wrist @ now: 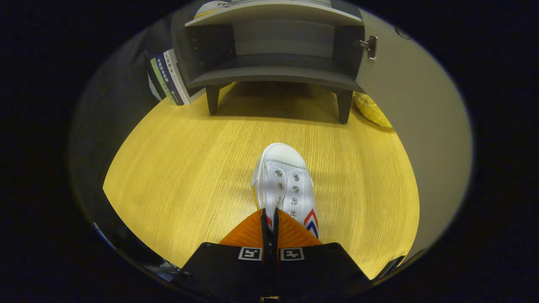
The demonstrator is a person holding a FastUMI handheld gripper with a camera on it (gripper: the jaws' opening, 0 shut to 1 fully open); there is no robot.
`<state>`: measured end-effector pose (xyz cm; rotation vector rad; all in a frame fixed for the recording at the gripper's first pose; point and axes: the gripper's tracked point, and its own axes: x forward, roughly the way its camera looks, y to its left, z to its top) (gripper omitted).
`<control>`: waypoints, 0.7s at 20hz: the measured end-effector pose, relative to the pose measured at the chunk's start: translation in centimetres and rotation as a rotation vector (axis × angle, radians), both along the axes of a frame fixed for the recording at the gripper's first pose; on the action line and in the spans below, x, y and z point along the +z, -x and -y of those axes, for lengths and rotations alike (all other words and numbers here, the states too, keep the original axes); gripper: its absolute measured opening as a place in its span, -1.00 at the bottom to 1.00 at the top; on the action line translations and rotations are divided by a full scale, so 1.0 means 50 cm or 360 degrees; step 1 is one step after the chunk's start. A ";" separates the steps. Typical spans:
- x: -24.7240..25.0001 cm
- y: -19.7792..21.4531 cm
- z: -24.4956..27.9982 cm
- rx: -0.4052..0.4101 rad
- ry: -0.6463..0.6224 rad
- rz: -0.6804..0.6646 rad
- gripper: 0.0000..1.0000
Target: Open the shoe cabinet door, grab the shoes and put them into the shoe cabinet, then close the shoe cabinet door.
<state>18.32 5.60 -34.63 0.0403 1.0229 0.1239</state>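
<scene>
White shoe (283, 181) lies on the wooden table (189, 168), toe pointing toward the cabinet, heel end at the gripper (270, 219). Metal eyelets run in two rows down its top, no laces visible, red and blue chevron stripes on its right side near the heel. Jaws are pressed nearly together, just a thin slit between them, and a thin bit of the shoe's rear edge sits in that slit; looks pinched, but the contact itself is hidden by the fingers (248, 233). The shoe's sole seems to rest on the table; cannot tell if it is lifted.

Beyond the shoe, well apart across bare table, stands the grey shoe cabinet (273, 75) on short dark legs (212, 100). Its door (404, 109) is swung open to the right, hinge (370, 45) showing at the upper edge of the opening. Inside there is a shelf space, dark, nothing seen in it. Something flat with print lies on the cabinet's top, too cut off to identify.

Left of the cabinet, a few books (168, 78) lean upright, spines facing out, touching or just beside the cabinet's side. A yellow object (372, 110) lies on the table behind the open door near the right leg, partly hidden.
</scene>
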 end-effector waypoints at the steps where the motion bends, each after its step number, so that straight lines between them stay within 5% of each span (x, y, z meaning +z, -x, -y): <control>1: 0.016 -0.004 0.002 -0.0013 0.0004 0.0025 -0.97; 14: 0.417 -0.023 0.010 0.0010 -0.0049 0.0549 -0.97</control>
